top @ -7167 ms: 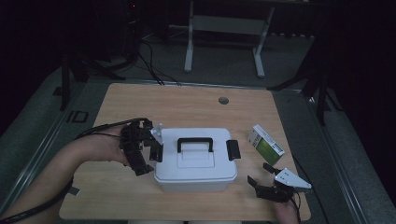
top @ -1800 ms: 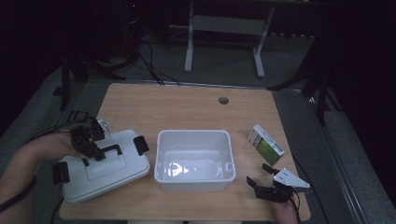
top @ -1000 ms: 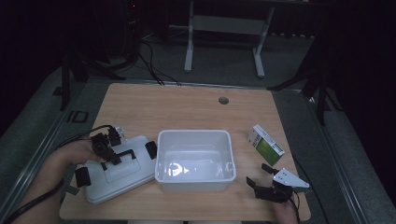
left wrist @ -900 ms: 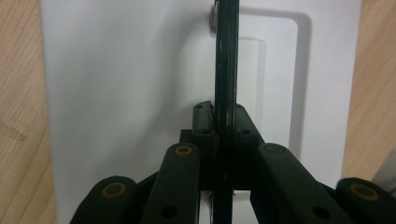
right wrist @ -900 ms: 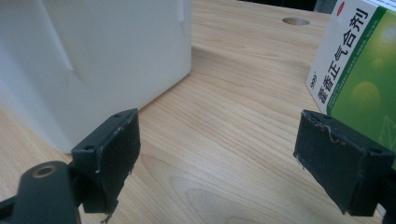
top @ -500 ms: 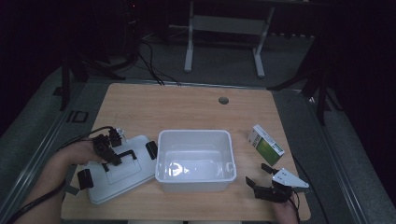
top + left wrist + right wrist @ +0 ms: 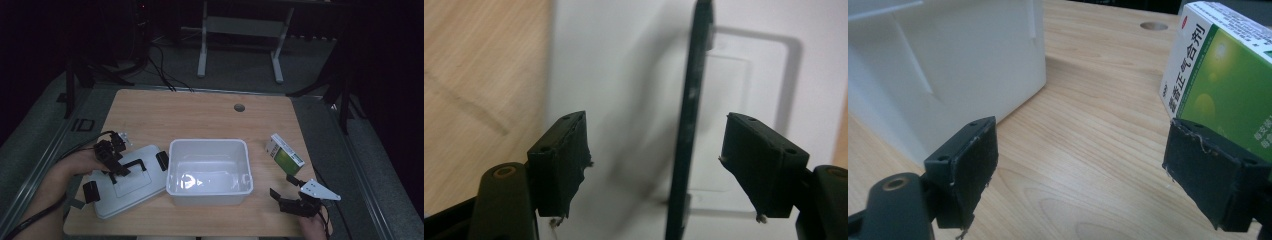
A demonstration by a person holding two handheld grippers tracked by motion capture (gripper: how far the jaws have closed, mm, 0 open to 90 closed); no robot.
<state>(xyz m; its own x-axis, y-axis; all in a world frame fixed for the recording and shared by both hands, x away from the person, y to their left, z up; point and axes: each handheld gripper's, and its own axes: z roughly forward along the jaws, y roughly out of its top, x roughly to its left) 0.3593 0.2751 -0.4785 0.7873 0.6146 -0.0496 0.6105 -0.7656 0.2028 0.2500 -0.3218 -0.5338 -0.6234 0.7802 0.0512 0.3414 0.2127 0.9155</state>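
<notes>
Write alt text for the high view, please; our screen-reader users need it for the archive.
An open white bin sits mid-table, its lid lying flat to its left. The left gripper sits over the lid's black handle, its jaws just opened, the handle between them unpinched. A green and white box lies to the bin's right, with the open right gripper near it.
</notes>
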